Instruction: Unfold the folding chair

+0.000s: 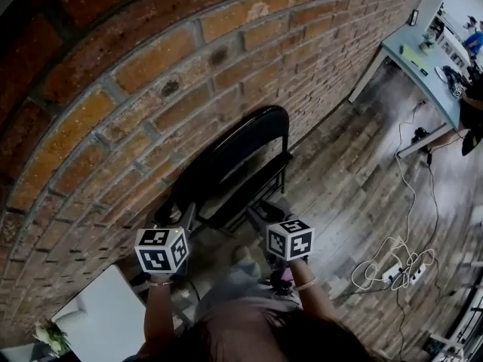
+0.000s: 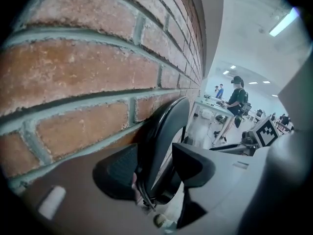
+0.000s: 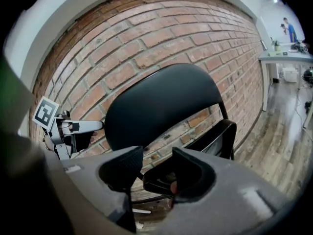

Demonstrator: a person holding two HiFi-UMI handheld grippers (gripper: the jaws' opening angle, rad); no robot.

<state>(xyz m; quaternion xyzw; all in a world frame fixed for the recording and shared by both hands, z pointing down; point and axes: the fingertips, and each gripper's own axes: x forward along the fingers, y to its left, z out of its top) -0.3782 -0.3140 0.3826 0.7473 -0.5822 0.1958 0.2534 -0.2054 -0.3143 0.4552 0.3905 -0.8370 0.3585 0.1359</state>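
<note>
Standing against a brick wall [image 1: 113, 89] on a plank floor [image 1: 355, 179], the black folding chair [image 1: 241, 157] is held at two places. The left tongs [image 2: 154, 166] pinch the side edge of its backrest, while the right tongs [image 3: 154, 174] pinch the front edge of its tilted seat [image 1: 253, 191]. A counter [image 1: 423, 59] stands well apart, farther along the wall.

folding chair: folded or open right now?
Partly open. The seat angles out from the backrest instead of lying flat against it, and the right gripper holds its edge.
</note>
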